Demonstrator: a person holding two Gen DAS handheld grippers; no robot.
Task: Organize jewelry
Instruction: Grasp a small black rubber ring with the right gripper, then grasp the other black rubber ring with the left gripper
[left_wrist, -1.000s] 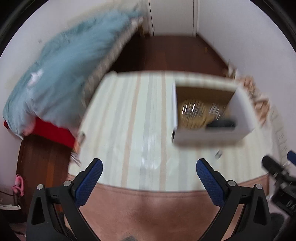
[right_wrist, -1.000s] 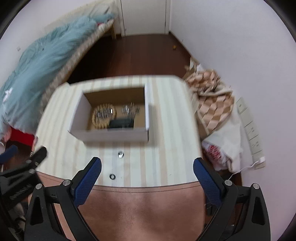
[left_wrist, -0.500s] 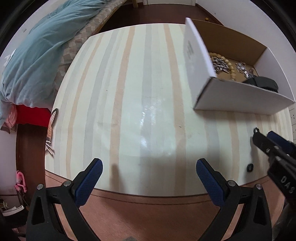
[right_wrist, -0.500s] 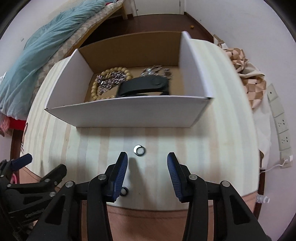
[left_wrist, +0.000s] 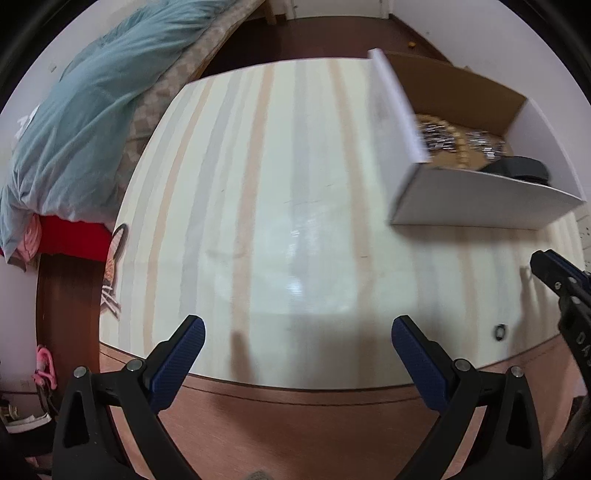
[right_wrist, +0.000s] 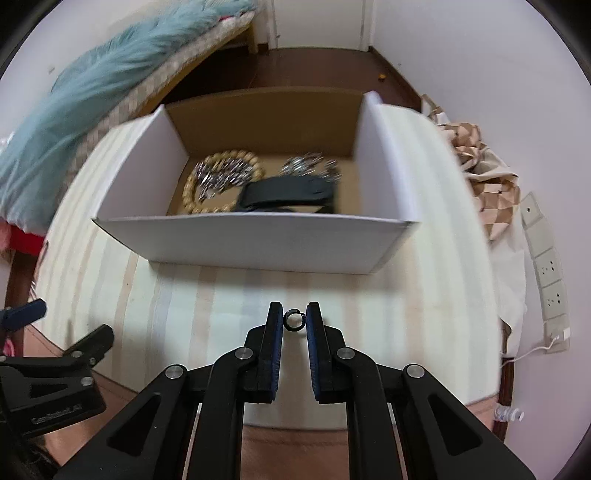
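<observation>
both wrist views low over table (left_wrist: 295, 184), sharing blurry, seemingly cardboard box (right_wrist: 258, 240)

Striped table (left_wrist: 280, 206): white cardboard box (right_wrist: 258, 240) at 12 o'clock, small dark ring (left_wrist: 499, 332) near 5 o'clock edge.

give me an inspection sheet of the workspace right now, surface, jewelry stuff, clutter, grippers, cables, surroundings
Surface: striped table, brown edge nearest the cameras.
Job's things: white box open on the table, holding a beaded bracelet, silver pieces and a black item; small ring between the right gripper's pads; second ring loose on the table.
Clutter: nothing seen on the table beyond these.
Grippers: right gripper shut on the small ring; left gripper open wide, holding nothing.
Cables: white cable at the wall sockets.
Surroundings: bed with blue blanket, patterned cloth, dark wood floor.
</observation>
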